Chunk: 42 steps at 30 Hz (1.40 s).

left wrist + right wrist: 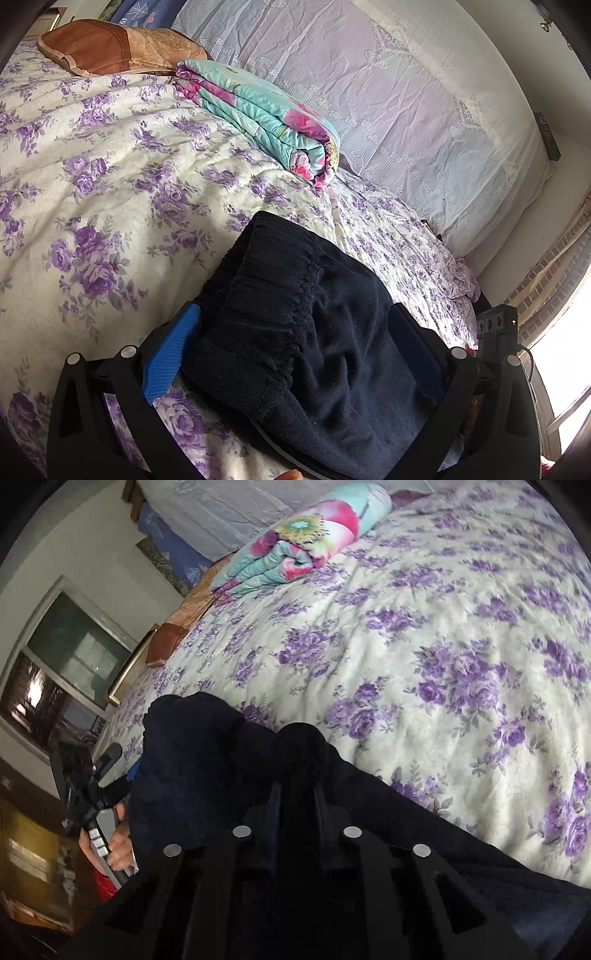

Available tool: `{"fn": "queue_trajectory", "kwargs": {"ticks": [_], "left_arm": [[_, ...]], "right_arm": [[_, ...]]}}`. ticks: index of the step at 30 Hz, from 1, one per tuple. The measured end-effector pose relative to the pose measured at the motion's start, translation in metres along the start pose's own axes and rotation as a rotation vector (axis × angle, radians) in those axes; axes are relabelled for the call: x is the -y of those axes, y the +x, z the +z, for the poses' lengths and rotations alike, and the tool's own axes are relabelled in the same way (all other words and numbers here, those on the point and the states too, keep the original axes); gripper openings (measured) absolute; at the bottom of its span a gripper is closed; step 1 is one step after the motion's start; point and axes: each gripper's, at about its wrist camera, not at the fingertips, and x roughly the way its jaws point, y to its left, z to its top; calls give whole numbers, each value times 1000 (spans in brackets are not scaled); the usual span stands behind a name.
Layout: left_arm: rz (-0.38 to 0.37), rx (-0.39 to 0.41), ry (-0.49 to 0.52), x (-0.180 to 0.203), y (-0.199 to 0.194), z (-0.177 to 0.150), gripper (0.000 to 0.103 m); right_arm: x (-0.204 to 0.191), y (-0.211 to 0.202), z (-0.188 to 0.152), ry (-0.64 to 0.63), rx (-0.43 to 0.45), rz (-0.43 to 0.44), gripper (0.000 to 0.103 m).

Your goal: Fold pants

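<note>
Dark navy pants lie on the flowered bedspread, elastic waistband toward the far side. In the left wrist view my left gripper is wide open, its blue fingers either side of the waistband end, the cloth between them. In the right wrist view the pants bunch up over my right gripper, whose fingers stand close together with dark cloth pinched between them. The left gripper and the hand holding it show at the left of that view.
The bedspread has purple flowers on white. A folded turquoise and pink quilt and a brown pillow lie at the far side. A lace-covered headboard stands behind. A window is at the left.
</note>
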Motion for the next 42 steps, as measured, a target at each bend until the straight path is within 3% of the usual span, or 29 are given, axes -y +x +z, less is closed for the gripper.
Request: {"fn": "queue_trajectory", "kwargs": {"ticks": [3, 7, 10, 14, 18, 21, 24, 25, 26, 27, 29, 30, 31, 32, 34, 37, 39, 40, 42], "left_arm": [[0, 1, 0, 0, 0, 0, 98], [3, 1, 0, 1, 0, 0, 98], [6, 2, 0, 1, 0, 0, 98], [15, 2, 5, 4, 0, -1, 98], [19, 2, 7, 4, 0, -2, 98], [18, 2, 7, 4, 0, -2, 98], [20, 0, 8, 3, 0, -2, 98], [24, -3, 9, 4, 0, -2, 98], [35, -10, 15, 5, 2, -2, 98], [50, -18, 22, 6, 3, -1, 98], [123, -53, 67, 13, 6, 1, 98], [187, -63, 103, 15, 5, 1, 99], [331, -69, 148, 16, 6, 1, 99], [470, -71, 195, 13, 5, -1, 99], [388, -115, 153, -2, -3, -1, 99], [367, -95, 107, 2, -17, 6, 98], [311, -31, 113, 24, -29, 16, 98], [275, -17, 131, 37, -31, 21, 98], [236, -29, 175, 63, -22, 29, 98]], "right_arm": [[-5, -28, 10, -39, 118, -23, 6], [9, -64, 62, -42, 274, -104, 2], [36, -32, 80, -10, 193, -166, 2], [83, 36, 60, 98, -13, -187, 3], [83, 12, 56, 147, 57, -181, 3], [46, -27, 53, 29, 178, -217, 8], [-3, -35, 44, -133, 193, -191, 8], [-15, -27, 39, -180, 170, -186, 13], [-23, -14, 34, -212, 131, -186, 32], [-28, 3, 26, -228, 71, -187, 41], [-33, 42, 3, -252, -101, -166, 45], [-44, 39, -8, -317, -56, -210, 46], [-53, 35, -14, -363, -62, -214, 46], [-57, 29, -15, -361, -74, -162, 46], [-65, 10, -17, -334, -27, -92, 46], [-89, -6, -13, -397, 92, -124, 47], [-99, -3, -7, -403, 123, -107, 60], [-100, 7, -4, -387, 100, -93, 66], [-99, 45, -7, -354, -66, -43, 66]]}}
